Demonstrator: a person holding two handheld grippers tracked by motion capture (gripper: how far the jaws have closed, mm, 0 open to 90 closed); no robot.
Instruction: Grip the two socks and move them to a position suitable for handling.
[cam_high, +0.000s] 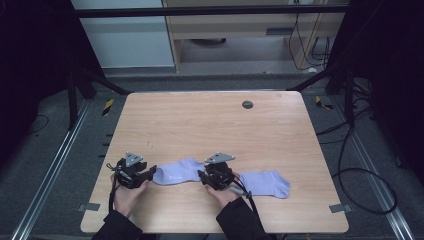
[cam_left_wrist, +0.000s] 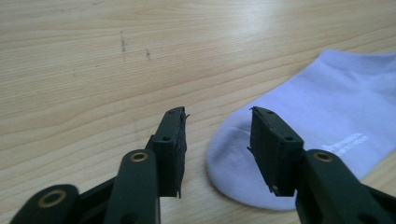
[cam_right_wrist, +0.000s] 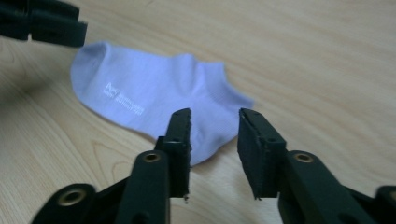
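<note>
A lavender sock (cam_high: 176, 172) lies flat near the table's front edge, between my two grippers. In the left gripper view my left gripper (cam_left_wrist: 218, 113) stands open, with the sock's (cam_left_wrist: 327, 112) rounded toe end just beyond and beside its right jaw, untouched. From above, the left gripper (cam_high: 151, 173) sits at the sock's left end. At the sock's right end my right gripper (cam_high: 200, 176) points left. Its own view shows the right gripper (cam_right_wrist: 215, 114) open, and the sock's (cam_right_wrist: 149, 93) cuff end lies just past the jaws, not pinched. A second lavender sock (cam_high: 267, 182) rests to the right of the right hand.
The light wooden table (cam_high: 210, 125) has a small dark round disc (cam_high: 247, 104) near its far edge. The other hand's gripper (cam_right_wrist: 42, 23) shows at the top left of the right gripper view. Black frame legs and cables stand around the table on the grey floor.
</note>
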